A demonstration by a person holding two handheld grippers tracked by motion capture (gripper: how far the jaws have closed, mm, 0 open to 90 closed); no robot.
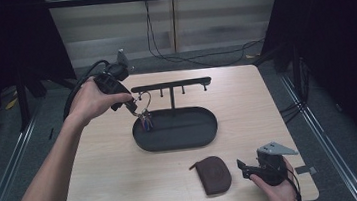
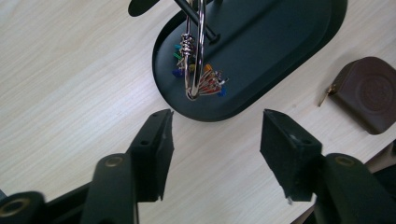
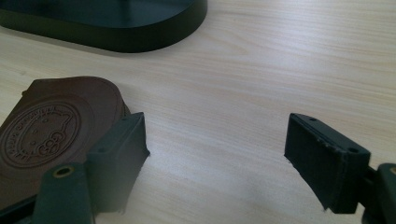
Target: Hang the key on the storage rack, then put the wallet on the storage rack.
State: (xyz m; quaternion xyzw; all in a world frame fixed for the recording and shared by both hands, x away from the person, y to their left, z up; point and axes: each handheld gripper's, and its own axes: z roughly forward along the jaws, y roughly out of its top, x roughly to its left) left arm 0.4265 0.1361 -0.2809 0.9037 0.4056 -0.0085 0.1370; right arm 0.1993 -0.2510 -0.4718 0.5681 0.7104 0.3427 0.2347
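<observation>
A black key stand [image 1: 171, 87] has a crossbar with pegs over an oval tray [image 1: 189, 129]. A metal ring of small coloured keys [image 1: 145, 118] hangs at the bar's left end, over the tray [image 2: 261, 51]. My left gripper [image 1: 134, 106] hovers just left of the ring. In the left gripper view it is open [image 2: 215, 128], with the key ring [image 2: 198, 70] beyond its tips and nothing between them. My right gripper [image 1: 244, 168] rests open near the front edge. In the right gripper view [image 3: 215, 135] its left jaw is beside a brown leather pouch [image 3: 46, 126].
The brown pouch [image 1: 214, 174] lies on the light wooden table [image 1: 102, 159] in front of the tray. Dark curtains flank both sides. Cables run over the floor behind the table's far edge.
</observation>
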